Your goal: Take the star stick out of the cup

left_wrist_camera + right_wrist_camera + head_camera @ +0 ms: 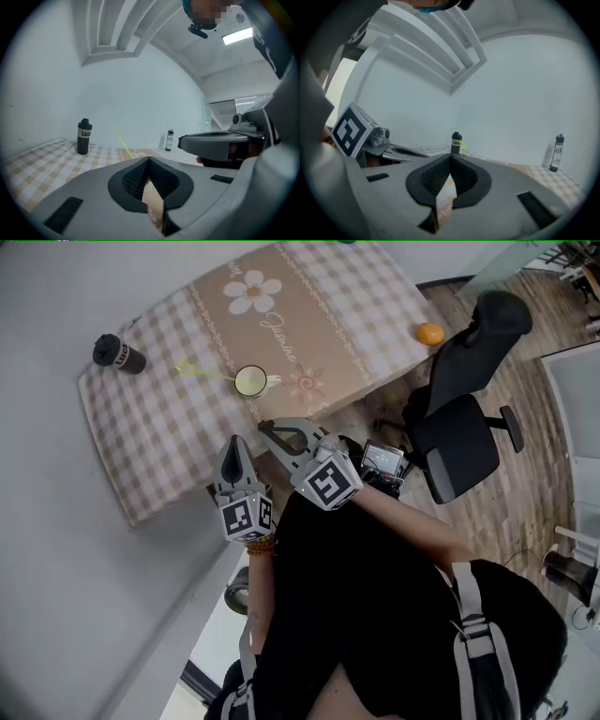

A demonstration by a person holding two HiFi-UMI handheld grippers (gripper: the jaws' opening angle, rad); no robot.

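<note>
- The star stick (208,372) is a thin yellow-green rod. Its lower end sits in the cup (250,381), and it leans out over the rim toward the upper left of the head view, where the star tip hangs above the checks.
- The cup is a small pale mug with a side handle. It stands on the tan flowered panel, upper centre of the frame.
- From my jaws the stick lies ahead and up-frame, with its long axis running slantwise left. The right gripper (263,425) is just below the cup and nearer. The left gripper (233,441) sits lower and further left.
- Both pairs of jaws are pressed together with nothing between them, so I judge the right must open before it reaches.
- In the left gripper view the stick (123,143) shows as a slim slanted line above the ribbed black pads.
- The tablecloth (159,446) is soft checked fabric.
- A black bottle (119,353) stands at upper left.
- An orange (430,333) is at the right edge.
</note>
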